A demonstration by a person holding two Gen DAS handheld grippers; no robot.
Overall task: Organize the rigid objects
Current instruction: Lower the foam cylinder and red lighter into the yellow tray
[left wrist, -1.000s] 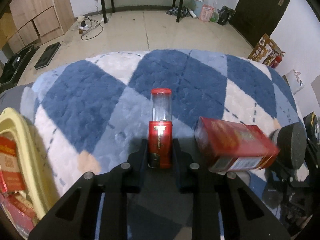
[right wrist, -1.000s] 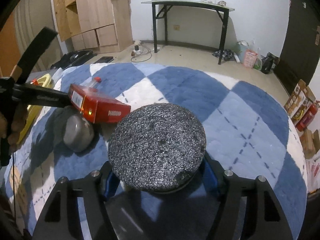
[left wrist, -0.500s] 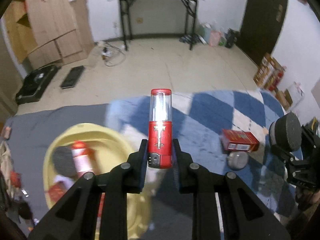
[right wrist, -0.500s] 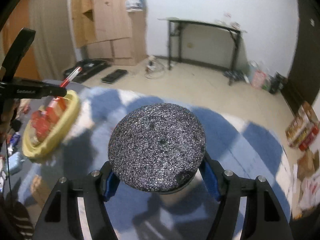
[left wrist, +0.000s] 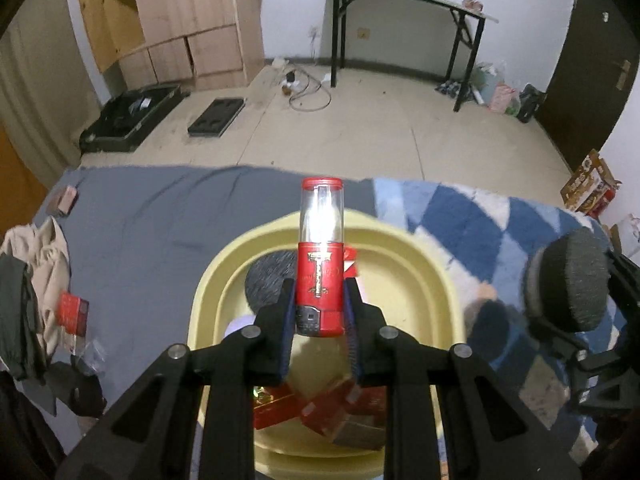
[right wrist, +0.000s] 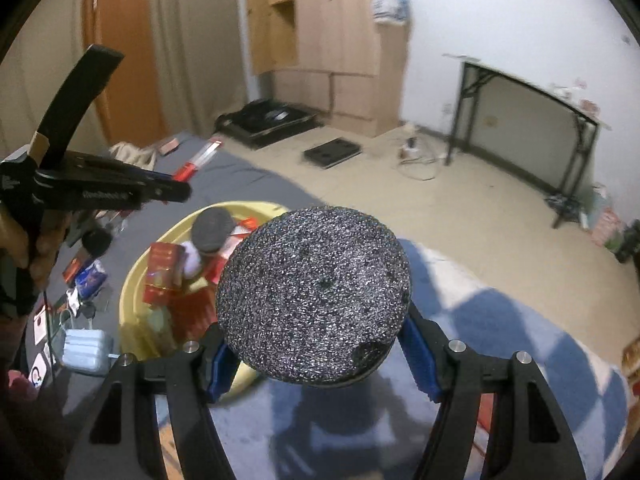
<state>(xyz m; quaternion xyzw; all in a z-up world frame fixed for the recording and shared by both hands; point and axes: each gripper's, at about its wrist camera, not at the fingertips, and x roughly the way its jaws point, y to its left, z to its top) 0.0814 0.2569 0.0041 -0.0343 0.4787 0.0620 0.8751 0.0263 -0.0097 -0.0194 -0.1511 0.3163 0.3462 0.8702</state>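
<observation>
— What do your claws hold?

— My left gripper [left wrist: 320,312] pinches a red tube with a clear top [left wrist: 321,256], upright above the yellow basin [left wrist: 424,276]. My right gripper [right wrist: 316,356] clamps a dark foam disc [right wrist: 314,304] over the blue checked rug [right wrist: 500,328].

— And inside the basin?

— Red boxes [right wrist: 162,272] and another foam disc [right wrist: 212,230].

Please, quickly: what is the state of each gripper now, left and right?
Left gripper: closed on the red tube, above the yellow basin.
Right gripper: closed on the dark foam disc.
</observation>
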